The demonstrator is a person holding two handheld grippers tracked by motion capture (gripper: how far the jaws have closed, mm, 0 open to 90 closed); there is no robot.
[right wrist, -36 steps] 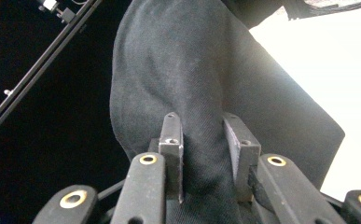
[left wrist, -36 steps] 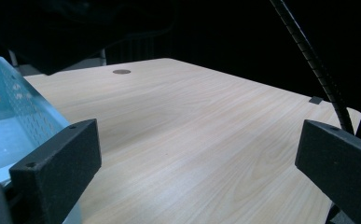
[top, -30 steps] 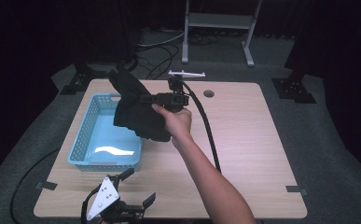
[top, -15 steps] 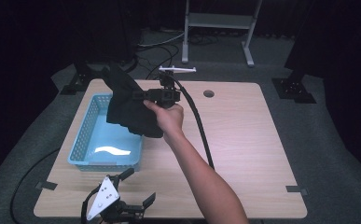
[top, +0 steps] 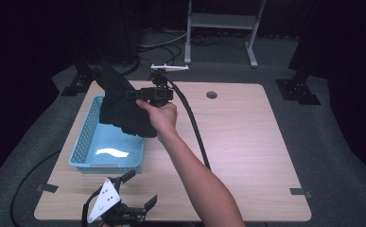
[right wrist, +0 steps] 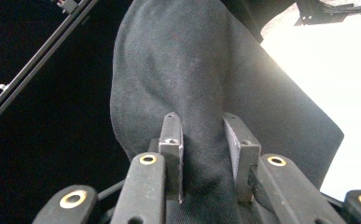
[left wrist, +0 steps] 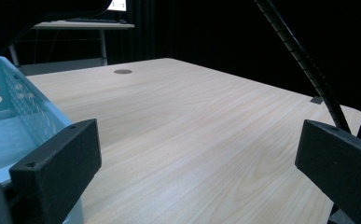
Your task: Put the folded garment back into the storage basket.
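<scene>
A black cloth (top: pixel 121 106) hangs in the air over the far end of the light blue basket (top: pixel 86 142). My right gripper (top: pixel 132 94) is shut on a fold of it, held level by a hand above the basket's right wall. In the right gripper view the black cloth (right wrist: pixel 192 79) is pinched between the two pads (right wrist: pixel 171 154) and spreads upward beyond my right gripper (right wrist: pixel 201 156). My left gripper (top: pixel 140 189) lies on the table at the near edge, jaws wide open and nothing between them. From the left gripper view, my left gripper (left wrist: pixel 201 163) faces bare tabletop, the basket (left wrist: pixel 15 121) at its left.
A white strip (top: pixel 114 152) lies on the basket's floor. The wooden table (top: pixel 247 142) has a round hole (top: pixel 212 94) near its far edge. The right gripper's black cable (top: pixel 192 127) runs across the table's middle. A metal stand (top: pixel 221 21) is on the floor behind.
The right gripper has carried the black cloth leftward and slightly away, from the basket's right rim to over its far end. The left gripper has stayed put.
</scene>
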